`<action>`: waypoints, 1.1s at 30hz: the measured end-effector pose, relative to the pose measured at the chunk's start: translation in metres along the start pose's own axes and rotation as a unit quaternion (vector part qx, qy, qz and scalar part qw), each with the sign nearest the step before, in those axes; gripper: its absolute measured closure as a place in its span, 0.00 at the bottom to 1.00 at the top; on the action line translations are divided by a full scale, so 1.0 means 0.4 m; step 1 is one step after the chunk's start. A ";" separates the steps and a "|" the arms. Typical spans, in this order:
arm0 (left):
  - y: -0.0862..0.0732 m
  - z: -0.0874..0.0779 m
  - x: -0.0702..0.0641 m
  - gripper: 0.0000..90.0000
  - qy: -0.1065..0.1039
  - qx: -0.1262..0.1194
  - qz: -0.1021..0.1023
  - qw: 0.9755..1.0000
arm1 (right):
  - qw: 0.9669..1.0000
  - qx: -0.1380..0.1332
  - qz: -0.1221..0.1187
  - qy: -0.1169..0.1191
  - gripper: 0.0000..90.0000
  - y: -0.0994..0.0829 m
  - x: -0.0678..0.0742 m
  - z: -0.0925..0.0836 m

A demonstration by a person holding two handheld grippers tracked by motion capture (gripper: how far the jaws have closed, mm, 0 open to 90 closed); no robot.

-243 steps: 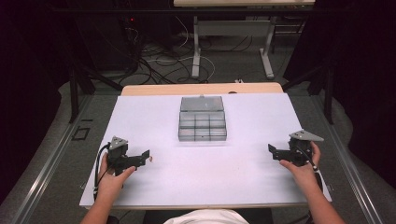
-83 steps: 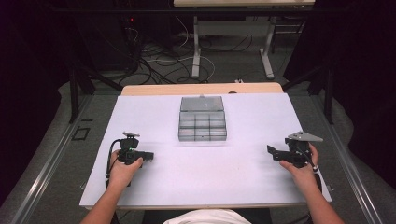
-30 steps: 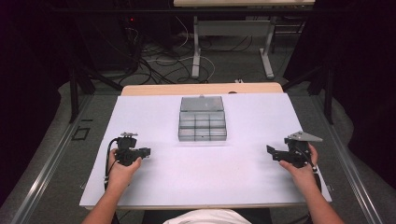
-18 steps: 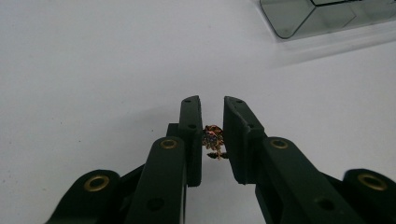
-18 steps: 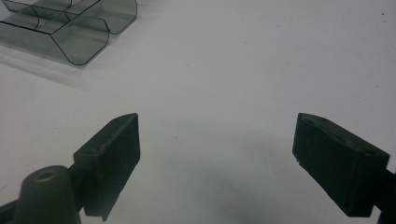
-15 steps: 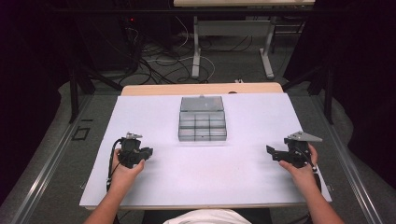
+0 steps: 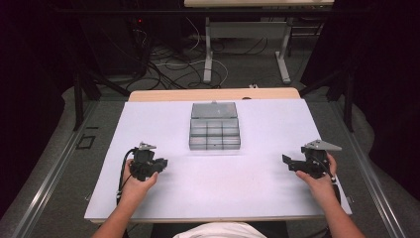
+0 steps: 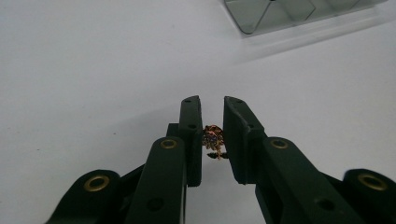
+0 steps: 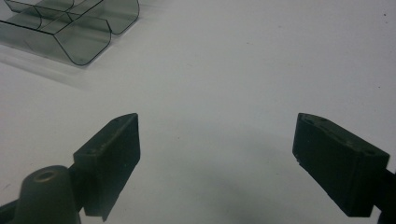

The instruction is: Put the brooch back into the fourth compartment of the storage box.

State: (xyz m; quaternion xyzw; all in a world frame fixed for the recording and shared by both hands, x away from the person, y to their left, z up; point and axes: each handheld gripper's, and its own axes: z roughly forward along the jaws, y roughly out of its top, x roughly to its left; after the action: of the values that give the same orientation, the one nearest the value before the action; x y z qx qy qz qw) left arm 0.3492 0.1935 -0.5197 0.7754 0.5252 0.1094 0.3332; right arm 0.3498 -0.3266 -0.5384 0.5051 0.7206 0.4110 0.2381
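Note:
My left gripper (image 8: 211, 105) is shut on a small gold-and-purple trinket (image 8: 213, 140), pinched low between the two black jaws just above the white table (image 7: 223, 183). In the high view the left gripper (image 7: 161, 162) sits at the near left, pointing right. A clear compartment box (image 7: 214, 133) with its lid laid back stands mid-table; its corner is at the top of the left gripper view (image 8: 280, 14). My right gripper (image 9: 217, 126) is open wide over bare table, nothing between its jaws. It rests at the near right (image 7: 287, 161), pointing left, with the box (image 9: 70, 28) ahead and to its left.
A wooden strip (image 7: 213, 94) edges the table's far side. Beyond it are cables and desk legs (image 7: 208, 54) on a dark floor. White table surface lies between the two hands and the box.
My left hand has drifted slightly right toward the table's middle, still holding the trinket. The right hand and the box have not moved.

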 end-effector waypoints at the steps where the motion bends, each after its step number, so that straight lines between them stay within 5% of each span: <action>1: 0.000 0.001 -0.003 0.87 -0.002 -0.002 0.002 1.000 | 1.000 -0.003 0.001 -0.003 0.16 0.000 0.001 0.001; 33: 0.070 -0.001 -0.064 0.87 -0.033 -0.003 0.026 0.999 | 1.000 0.006 0.000 0.000 0.14 -0.003 0.005 0.006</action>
State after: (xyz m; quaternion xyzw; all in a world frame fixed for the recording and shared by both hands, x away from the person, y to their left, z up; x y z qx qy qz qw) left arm 0.3588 0.1648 -0.4971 0.7910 0.4932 0.0937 0.3498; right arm 0.3503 -0.3240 -0.5407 0.5062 0.7230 0.4070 0.2353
